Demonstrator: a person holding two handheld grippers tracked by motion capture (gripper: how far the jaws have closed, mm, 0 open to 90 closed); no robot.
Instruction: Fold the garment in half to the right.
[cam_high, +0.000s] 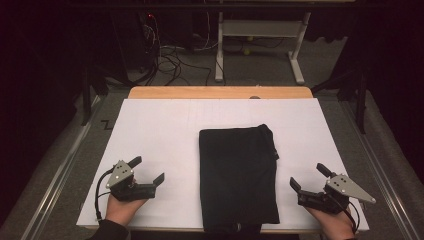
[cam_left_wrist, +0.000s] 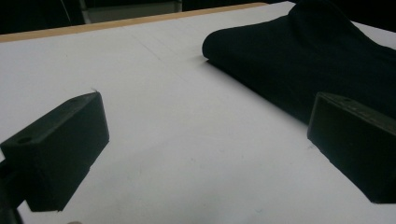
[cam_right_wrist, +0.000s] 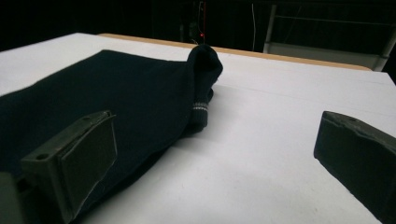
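A dark folded garment (cam_high: 239, 175) lies flat on the white surface (cam_high: 160, 130), between the two tongs and touching neither. One corner at its far edge is bunched up, and a cuff with a pale stripe (cam_right_wrist: 200, 108) shows there; what kind of garment it is cannot be told for certain. The left tongs (cam_high: 147, 170) rest well to its left, jaws standing apart with nothing between them. The right tongs (cam_high: 309, 177) sit just beside its right edge, jaws likewise wide apart and empty, held low over the surface.
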